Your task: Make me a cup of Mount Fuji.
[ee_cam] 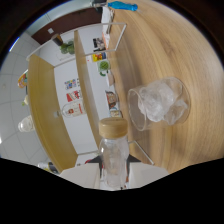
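Gripper [116, 176]: fingers largely lost in the dark lower part of the view; cannot tell how far apart they stand. 1 clear bottle [113, 159] with a tan wooden-looking cap [113, 128] sits at the fingers, seemingly between them; grip contact not visible. View is rolled sideways. Just beyond the bottle, on the light wooden counter [150, 55]: 1 clear glass cup [159, 104] filled with ice cubes, apart from the bottle. Further off: white shelving [80, 85] with wooden dividers, holding small bottles and labelled packets, details too small to read. Farthest along the counter: 1 blue object [122, 6], unidentified
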Demonstrator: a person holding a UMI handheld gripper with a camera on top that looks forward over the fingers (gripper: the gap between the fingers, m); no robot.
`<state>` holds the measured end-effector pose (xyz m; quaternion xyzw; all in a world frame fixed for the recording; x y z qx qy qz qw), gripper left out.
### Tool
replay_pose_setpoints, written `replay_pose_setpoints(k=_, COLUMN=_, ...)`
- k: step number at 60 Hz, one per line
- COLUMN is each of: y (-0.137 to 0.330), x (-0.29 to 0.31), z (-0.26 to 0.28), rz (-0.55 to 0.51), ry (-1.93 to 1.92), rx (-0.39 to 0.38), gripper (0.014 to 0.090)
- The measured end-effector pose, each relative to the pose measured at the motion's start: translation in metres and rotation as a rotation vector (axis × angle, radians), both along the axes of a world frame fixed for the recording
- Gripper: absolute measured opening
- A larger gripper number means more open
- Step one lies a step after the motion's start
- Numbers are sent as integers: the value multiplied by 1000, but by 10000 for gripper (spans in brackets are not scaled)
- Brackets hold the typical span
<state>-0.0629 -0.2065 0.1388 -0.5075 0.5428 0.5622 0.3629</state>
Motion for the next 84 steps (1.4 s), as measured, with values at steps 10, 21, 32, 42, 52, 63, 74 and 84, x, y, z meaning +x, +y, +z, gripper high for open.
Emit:
replay_pose_setpoints(k=10, y=1, x=1, z=2, rz=-17, ry=110, rx=3, gripper=381)
replay_pose_setpoints(k=21, y=-2, x=-1, z=0, rz=7, ry=71, rx=-5, gripper=385)
replay_pose_setpoints(k=32, y=-7, x=-3, z=20, rz=55, ry=-285, rx=49, gripper=382)
replay_pose_setpoints(k=42, y=-9, x=-6, z=48, rz=98, ry=-786, rx=128, gripper=384)
replay_pose_setpoints(k=52, y=-6, x=-17, z=49, rz=149, ry=-1241, rx=174, gripper=383)
replay_pose_setpoints(k=63, y=-2, x=-31, z=2, rz=257, ry=-1588, rx=159, gripper=380)
replay_pose_setpoints(k=74, y=-1, x=-41, z=-48, rz=355, ry=-1716, rx=97, gripper=383)
replay_pose_setpoints(k=84, y=-6, x=-47, z=-70, rz=417, ry=-1735, rx=77, gripper=383)
